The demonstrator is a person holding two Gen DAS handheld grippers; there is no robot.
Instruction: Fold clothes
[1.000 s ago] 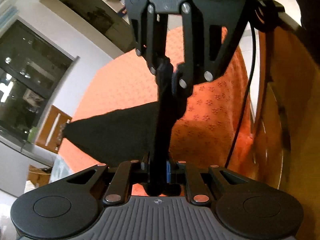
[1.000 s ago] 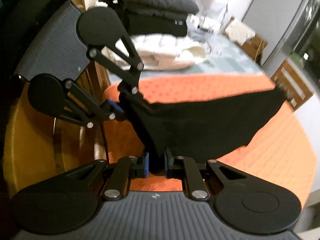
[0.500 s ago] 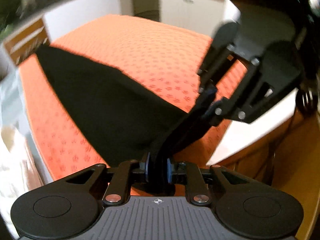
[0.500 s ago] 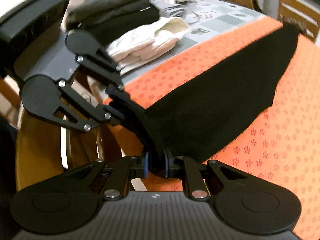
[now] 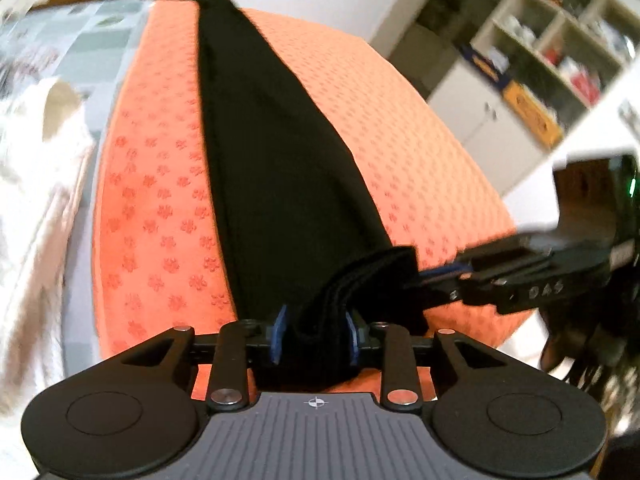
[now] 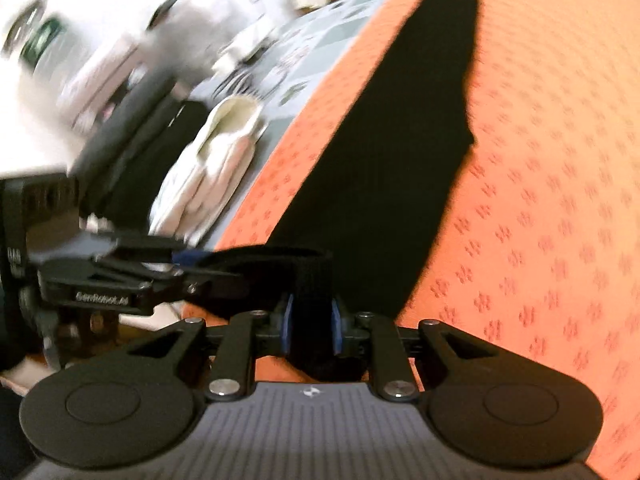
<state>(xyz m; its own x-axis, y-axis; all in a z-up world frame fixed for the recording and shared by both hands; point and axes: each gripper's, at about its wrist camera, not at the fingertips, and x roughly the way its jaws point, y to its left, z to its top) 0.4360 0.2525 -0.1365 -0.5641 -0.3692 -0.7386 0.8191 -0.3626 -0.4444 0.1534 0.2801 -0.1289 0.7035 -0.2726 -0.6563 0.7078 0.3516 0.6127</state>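
Observation:
A long black garment (image 5: 276, 168) lies stretched lengthwise down the orange patterned cloth (image 5: 400, 128) on the table; it also shows in the right wrist view (image 6: 400, 152). My left gripper (image 5: 314, 330) is shut on the garment's near end, the fabric bunched between the blue pads. My right gripper (image 6: 312, 326) is shut on the same near edge a little to the right. The right gripper shows at the right of the left wrist view (image 5: 440, 276), and the left gripper at the left of the right wrist view (image 6: 192, 264).
Folded white and dark clothes (image 6: 208, 160) lie to the left of the orange cloth (image 6: 540, 160) on a grey patterned tablecloth (image 5: 72, 40). White shelving with boxes (image 5: 540, 52) stands past the table's right edge.
Both grippers have swung round with the garment's near end and lowered it. The garment, which hung slack and wide, now lies pulled out long and narrow along the orange cloth.

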